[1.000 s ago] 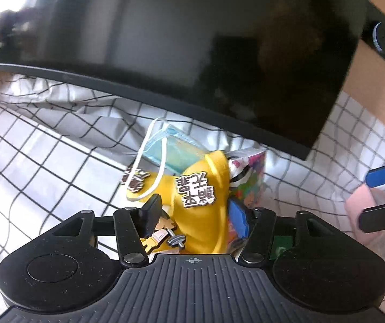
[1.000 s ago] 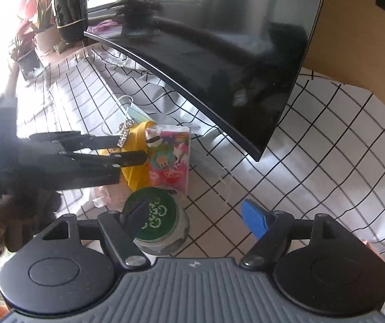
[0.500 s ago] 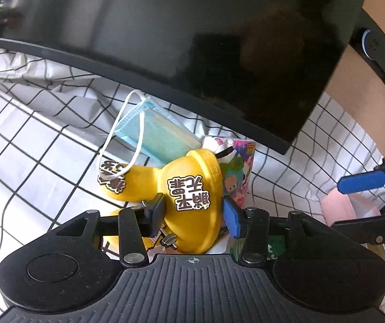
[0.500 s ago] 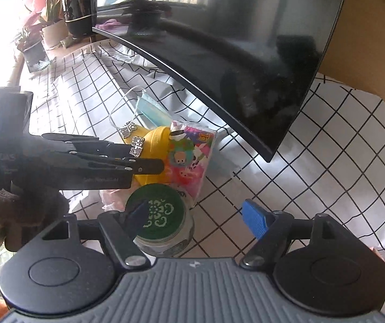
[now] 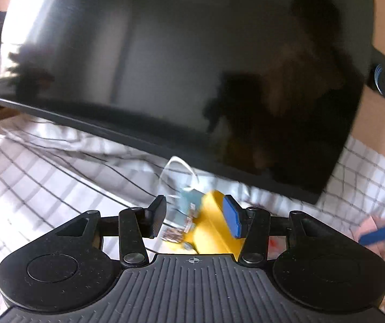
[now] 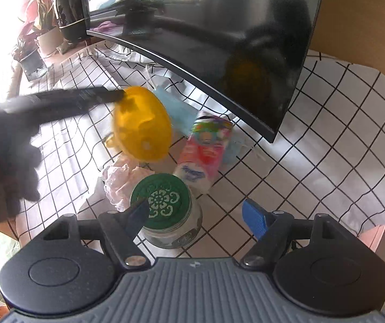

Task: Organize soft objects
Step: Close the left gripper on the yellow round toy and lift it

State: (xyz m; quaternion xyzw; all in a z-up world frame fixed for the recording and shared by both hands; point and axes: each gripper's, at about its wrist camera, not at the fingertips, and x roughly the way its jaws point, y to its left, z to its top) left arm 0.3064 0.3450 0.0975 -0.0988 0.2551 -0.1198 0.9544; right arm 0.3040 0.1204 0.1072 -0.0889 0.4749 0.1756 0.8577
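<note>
My left gripper [image 5: 195, 216] is open and blurred by motion. A yellow soft toy [image 5: 212, 231] lies just under and beside its blue right pad [image 5: 231, 219]. In the right wrist view the toy [image 6: 142, 126] appears off the cloth at the left gripper's fingertips [image 6: 111, 97]; whether they touch it I cannot tell. A blue face mask [image 6: 180, 113] and a colourful tissue pack [image 6: 206, 148] lie under the monitor's edge. A crumpled pink plastic bag [image 6: 119, 180] lies near. My right gripper [image 6: 196, 215] is open and empty above a green-lidded jar [image 6: 163, 197].
A large curved black monitor [image 6: 219, 40] overhangs the checked tablecloth [image 6: 327, 134]. A black vase [image 6: 71, 8] and potted plants [image 6: 33, 51] stand at the far left. A pink box [image 6: 383, 242] sits at the right edge.
The left gripper has opened wider and swung up and left, with motion blur. The yellow toy now appears raised above the cloth. The right gripper has pulled back slightly.
</note>
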